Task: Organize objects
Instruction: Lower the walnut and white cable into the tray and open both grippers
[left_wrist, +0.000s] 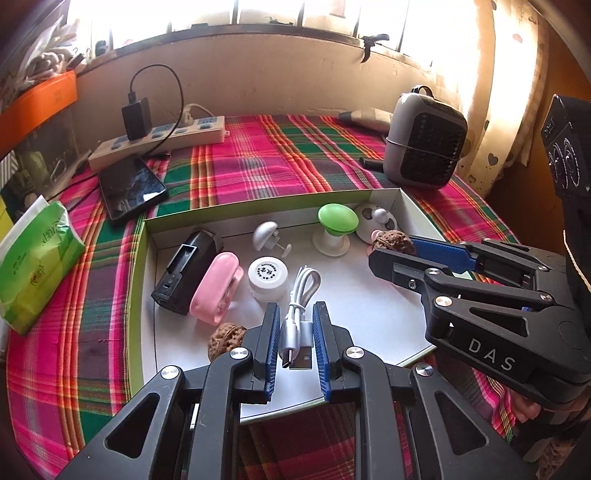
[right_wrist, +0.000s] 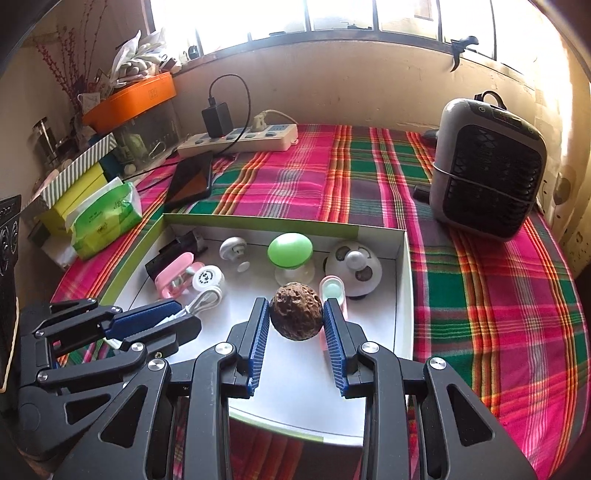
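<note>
A shallow white box with a green rim lies on the plaid cloth. My left gripper is shut on a coiled white USB cable just above the box floor. At the right, my right gripper is shut on a brown walnut; the right wrist view shows that walnut pinched between both blue pads. A second walnut rests in the box by my left finger. The box also holds a black charger, a pink case, a white jar and a green mushroom-shaped holder.
A green tissue pack lies left of the box. Behind it are a dark phone and a power strip with a plugged-in adapter. A grey desk fan stands at the back right, under the window wall.
</note>
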